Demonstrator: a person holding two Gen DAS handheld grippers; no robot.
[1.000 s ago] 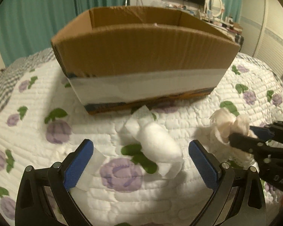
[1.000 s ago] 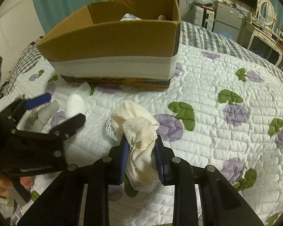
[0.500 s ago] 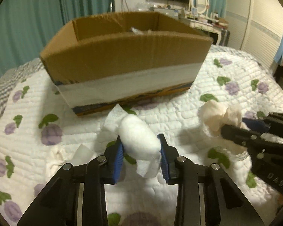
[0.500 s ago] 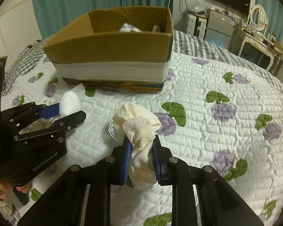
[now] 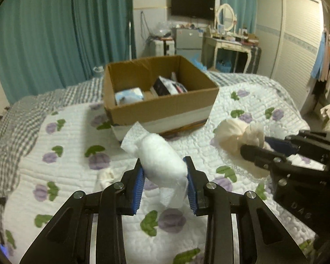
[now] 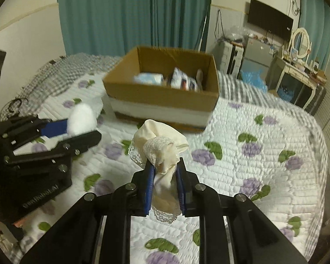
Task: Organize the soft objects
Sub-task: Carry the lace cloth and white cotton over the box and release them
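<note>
My left gripper [image 5: 164, 171] is shut on a white cotton wad wrapped in tissue [image 5: 160, 156] and holds it above the quilt. It also shows in the right wrist view [image 6: 82, 118]. My right gripper [image 6: 165, 169] is shut on a cream lace-trimmed cloth [image 6: 160, 145], lifted off the bed; the cloth also shows in the left wrist view [image 5: 237, 132]. An open cardboard box [image 5: 162, 107] stands ahead on the bed [image 6: 264, 154] and holds a few soft packets [image 5: 128, 95].
A small white scrap [image 5: 105, 176] lies on the flowered quilt left of my left gripper. Teal curtains [image 5: 61, 33], a dresser with mirror [image 5: 228, 41] and a wardrobe [image 5: 297, 33] stand beyond the bed.
My left gripper closed on the cotton wad and lifted it. Both grippers rose, so the inside of the box now shows. The right gripper kept its hold on the cloth.
</note>
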